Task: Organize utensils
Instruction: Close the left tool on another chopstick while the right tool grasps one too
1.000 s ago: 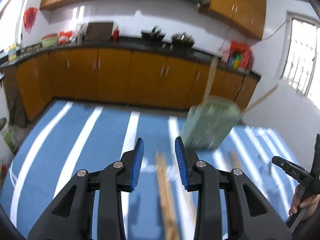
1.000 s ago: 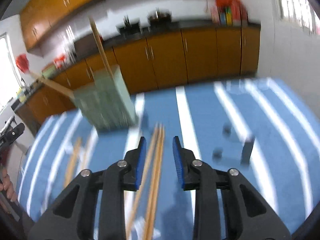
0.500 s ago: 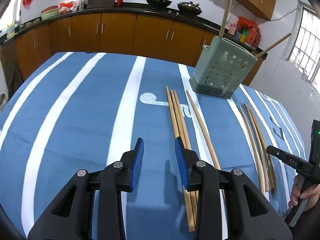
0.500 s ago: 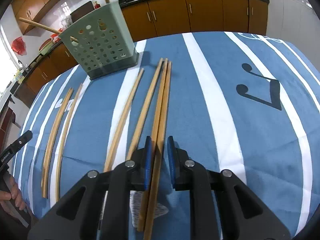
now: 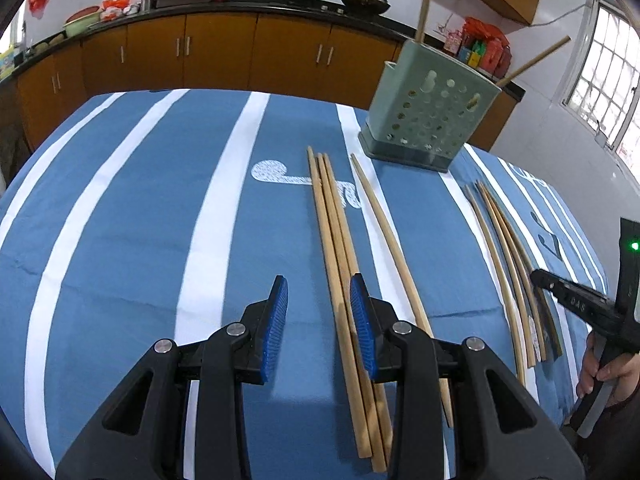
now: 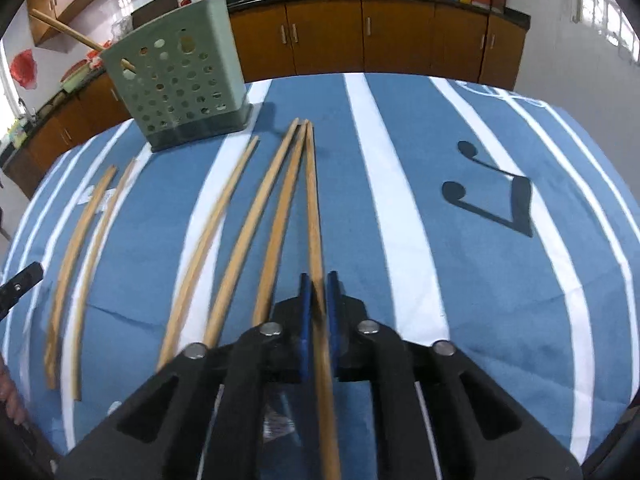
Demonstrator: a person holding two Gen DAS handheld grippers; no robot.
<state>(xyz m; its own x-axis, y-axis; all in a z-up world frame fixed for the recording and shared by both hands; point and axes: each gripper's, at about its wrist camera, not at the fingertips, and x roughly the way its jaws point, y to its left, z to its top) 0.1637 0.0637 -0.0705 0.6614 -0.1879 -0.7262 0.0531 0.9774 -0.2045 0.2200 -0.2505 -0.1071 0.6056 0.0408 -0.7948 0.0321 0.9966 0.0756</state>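
Several long wooden chopsticks lie on a blue cloth with white stripes. My right gripper (image 6: 316,292) is low over the cloth, and its jaws are closing with the pads pressed on the rightmost chopstick (image 6: 312,208) of a group of three. My left gripper (image 5: 318,312) stands open just above the cloth. The same three chopsticks (image 5: 332,232) run under it, close to its right pad. The green perforated utensil holder (image 6: 180,88) (image 5: 428,120) stands upright at the far side, with two sticks leaning in it.
A single chopstick (image 5: 384,232) lies right of the three, and a curved bunch (image 5: 504,248) lies further right, near a hand on the right gripper's handle (image 5: 580,308). A black music note (image 6: 492,200) is printed on the cloth. Kitchen cabinets (image 5: 224,52) line the back.
Both grippers have sunk towards the cloth and tipped downward. The right jaws have narrowed from a wide gap to a grip on one chopstick. The left jaws keep the same gap.
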